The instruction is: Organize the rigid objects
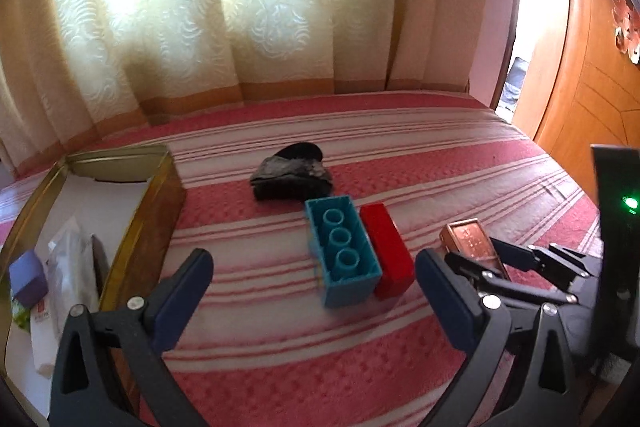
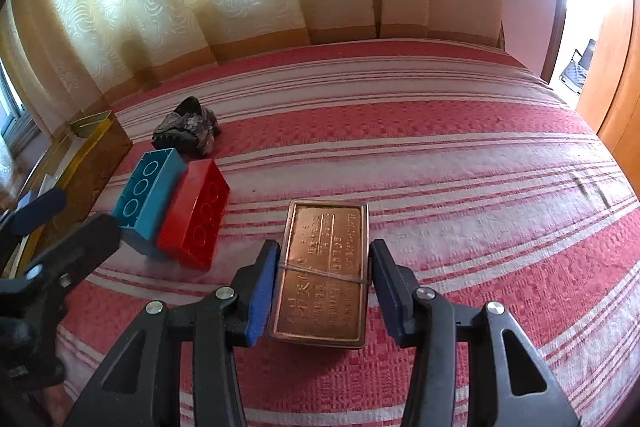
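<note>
Straddling the copper tin on the striped bedspread, your right gripper sits low with fingers apart, not yet clamped; closing comes next, probably before carrying it to the gold box. Your left gripper hovers wide open before the blue brick.

Copper tin lies flat beside red block touching blue block.
</note>
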